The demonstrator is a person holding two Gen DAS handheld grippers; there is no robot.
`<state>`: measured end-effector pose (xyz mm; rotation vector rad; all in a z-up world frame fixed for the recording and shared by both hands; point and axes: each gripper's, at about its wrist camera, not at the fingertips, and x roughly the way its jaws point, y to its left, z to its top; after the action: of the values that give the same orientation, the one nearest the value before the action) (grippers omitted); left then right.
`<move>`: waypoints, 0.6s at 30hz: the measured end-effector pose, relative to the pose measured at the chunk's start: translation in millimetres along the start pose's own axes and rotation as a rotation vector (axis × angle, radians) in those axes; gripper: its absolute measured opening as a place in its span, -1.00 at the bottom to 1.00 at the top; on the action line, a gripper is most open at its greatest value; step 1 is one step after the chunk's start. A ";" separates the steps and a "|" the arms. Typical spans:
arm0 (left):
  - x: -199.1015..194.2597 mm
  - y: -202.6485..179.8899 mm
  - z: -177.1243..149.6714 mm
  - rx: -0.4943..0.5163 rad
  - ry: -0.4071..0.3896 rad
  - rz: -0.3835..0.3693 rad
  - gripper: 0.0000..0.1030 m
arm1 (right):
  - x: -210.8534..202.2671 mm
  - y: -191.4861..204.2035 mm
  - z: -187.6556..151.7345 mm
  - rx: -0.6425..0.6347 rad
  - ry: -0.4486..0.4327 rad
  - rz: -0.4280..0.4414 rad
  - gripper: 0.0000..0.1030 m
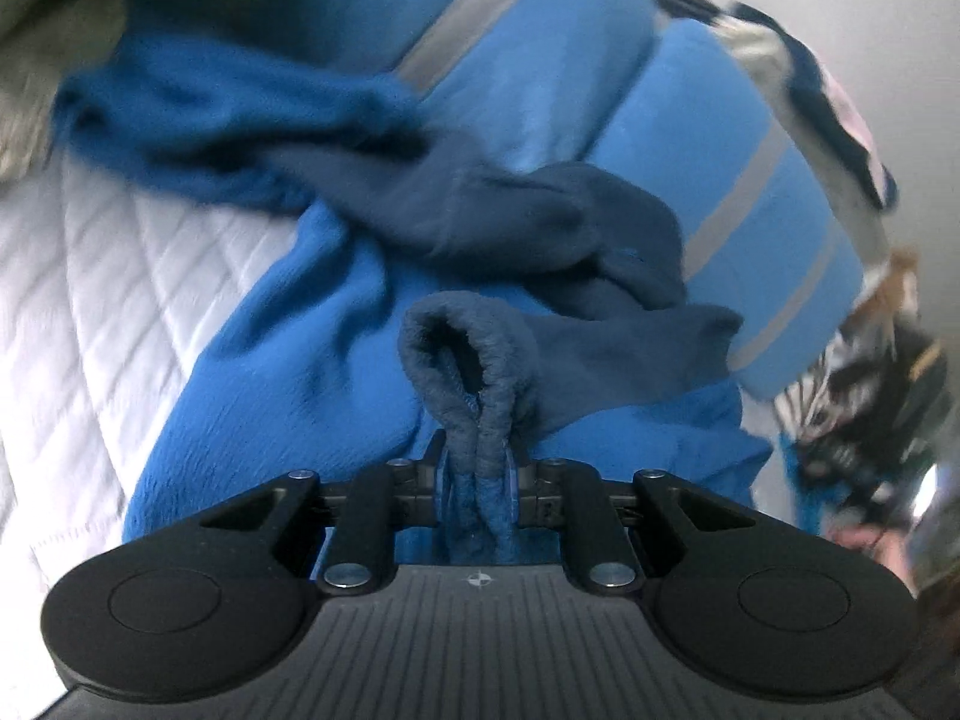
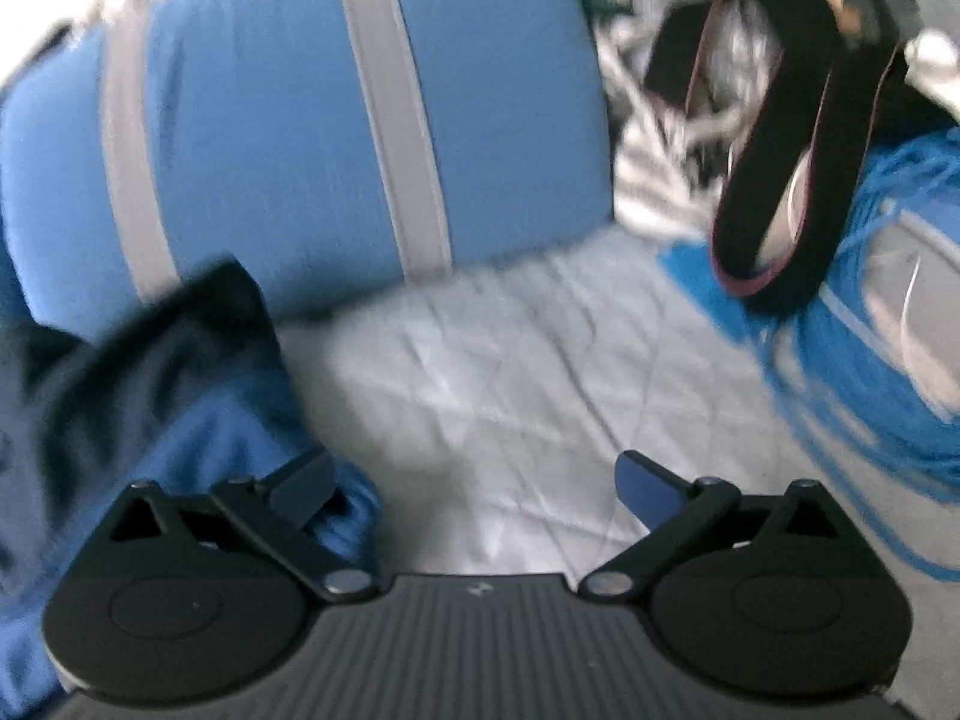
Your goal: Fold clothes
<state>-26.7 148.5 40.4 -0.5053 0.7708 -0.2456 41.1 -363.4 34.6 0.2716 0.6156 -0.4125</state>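
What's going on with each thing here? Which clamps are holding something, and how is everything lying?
Left gripper: jaws shut on the blue garment's ribbed cuff.
Right gripper: jaws open, holding nothing, above the quilt.
Blue garment: crumpled, unfolded, lying on the quilt.
Ribbed cuff: pinched, looped above the jaws.
Blue pillow with grey stripes: lying on the quilt.
White quilt: spread flat.
Black strap: hanging looped.

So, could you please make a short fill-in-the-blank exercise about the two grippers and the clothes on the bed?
1. The left gripper is shut on the ribbed ____ of a blue sweatshirt.
2. The right gripper is ____ and holds nothing.
3. The light blue pillow has ____ stripes.
4. The quilted bed cover is ____ in colour.

Missing words: cuff; open; grey; white
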 end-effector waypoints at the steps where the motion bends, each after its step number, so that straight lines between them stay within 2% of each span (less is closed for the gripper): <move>1: -2.0 -4.9 -1.7 0.032 -0.009 0.010 -0.67 | -8.4 5.2 -0.2 -0.012 -0.030 0.030 0.99; 4: -3.1 -10.2 -5.8 0.071 -0.014 0.027 -0.67 | -22.4 29.9 -2.4 -0.096 -0.083 0.204 0.99; 6: -2.5 -11.0 -7.7 0.078 -0.011 0.033 -0.67 | -25.1 50.7 -4.3 -0.167 -0.095 0.279 0.96; 8: -1.2 -10.4 -7.9 0.072 -0.008 0.034 -0.67 | -24.2 73.9 -4.7 -0.224 -0.105 0.337 0.84; 11: -1.7 -10.0 -7.8 0.071 -0.006 0.036 -0.67 | -19.4 112.3 -3.2 -0.297 -0.115 0.394 0.71; 13: -0.3 -10.2 -7.9 0.080 -0.004 0.042 -0.67 | -15.4 134.6 -2.2 -0.326 -0.117 0.419 0.71; 18: 4.7 -7.1 -8.2 0.088 0.011 0.051 -0.66 | 11.1 181.8 3.1 -0.332 -0.085 0.411 0.72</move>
<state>-29.5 137.8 36.2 -0.4010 0.7788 -0.2340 132.7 -207.1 52.8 0.0581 0.5192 0.0754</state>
